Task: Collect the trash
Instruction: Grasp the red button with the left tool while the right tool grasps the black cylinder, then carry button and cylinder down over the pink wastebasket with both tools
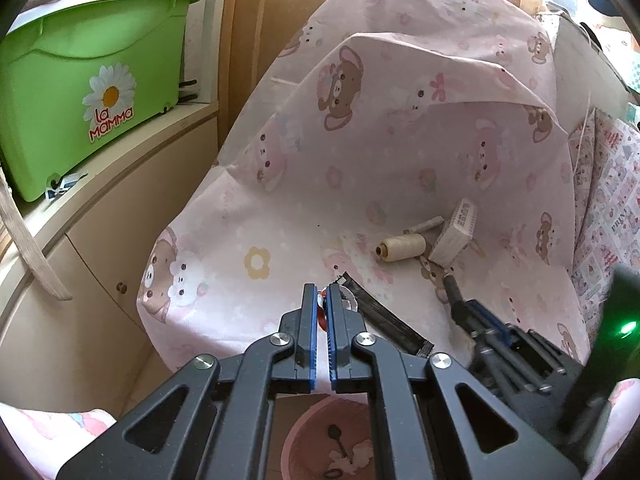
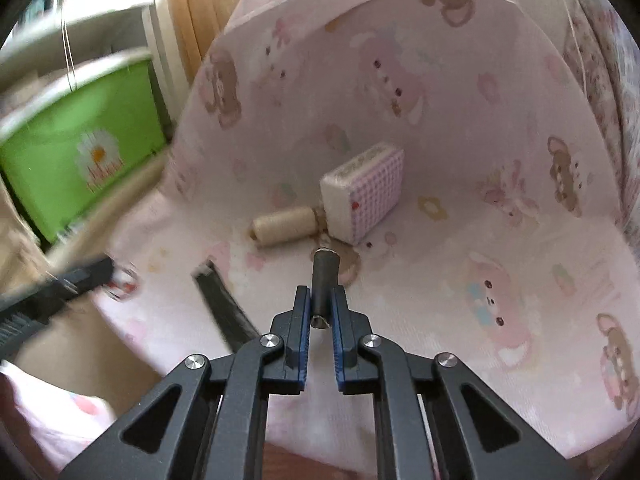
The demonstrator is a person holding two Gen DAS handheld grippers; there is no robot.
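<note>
The right hand-held gripper (image 2: 320, 308) is clenched on a short dark tube (image 2: 324, 280), a piece of trash, which stands out forward between the two blue pads just above the pink sheet (image 2: 460, 240). To do this step well, I think the grip should stay firm and the tube should go straight up first, so that it does not knock the cream thread spool (image 2: 284, 226) or the small checked box (image 2: 364, 196), which both lie just behind the tube's far end. Then it should be carried to the pink bin (image 1: 320, 436), which shows below the edge of the sheet, under the left hand-held gripper (image 1: 322, 304). That left one is closed on a small white and red scrap (image 1: 320, 312), held at its tips over the near edge of the sheet. A long black strip (image 1: 384, 320) lies flat on the sheet, left of the tube and nearer to the sheet's edge, and seems still to be collected.
</note>
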